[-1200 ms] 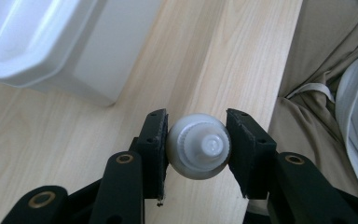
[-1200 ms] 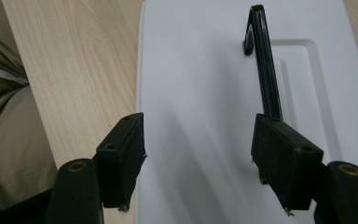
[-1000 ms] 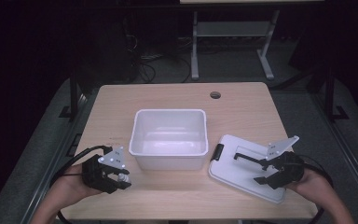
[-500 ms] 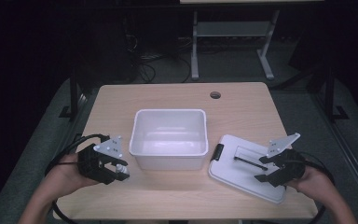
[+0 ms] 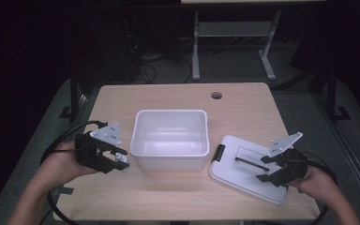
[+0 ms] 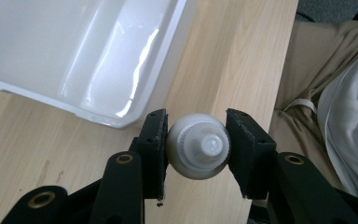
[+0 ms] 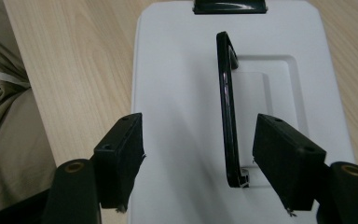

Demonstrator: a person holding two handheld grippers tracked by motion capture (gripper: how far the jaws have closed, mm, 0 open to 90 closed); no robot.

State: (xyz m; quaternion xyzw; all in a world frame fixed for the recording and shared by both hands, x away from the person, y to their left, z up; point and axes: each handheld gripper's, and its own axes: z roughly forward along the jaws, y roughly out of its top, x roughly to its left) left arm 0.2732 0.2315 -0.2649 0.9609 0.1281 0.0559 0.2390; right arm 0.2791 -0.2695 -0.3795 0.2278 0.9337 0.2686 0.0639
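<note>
**Bottle clamped in the left claw beside the tub**

The left gripper (image 6: 196, 140) is pinching one small white bottle (image 6: 199, 145) between its two pads, cap facing the camera, the jaws closed tight on its round body. In the high view this gripper (image 5: 115, 159) is hovering above the wooden table (image 5: 168, 96), just left of the single white plastic tub (image 5: 170, 138), with the left hand (image 5: 58, 164) wrapping the gripper body from behind.

The right gripper (image 7: 198, 158) is standing wide open and gripping nothing. Its jaws are straddling the upright black handle (image 7: 227, 107) of the one white lid (image 7: 177, 93), which is lying flat right of the tub. The right hand (image 5: 316, 180) is holding that gripper low over the lid's near edge.
</note>
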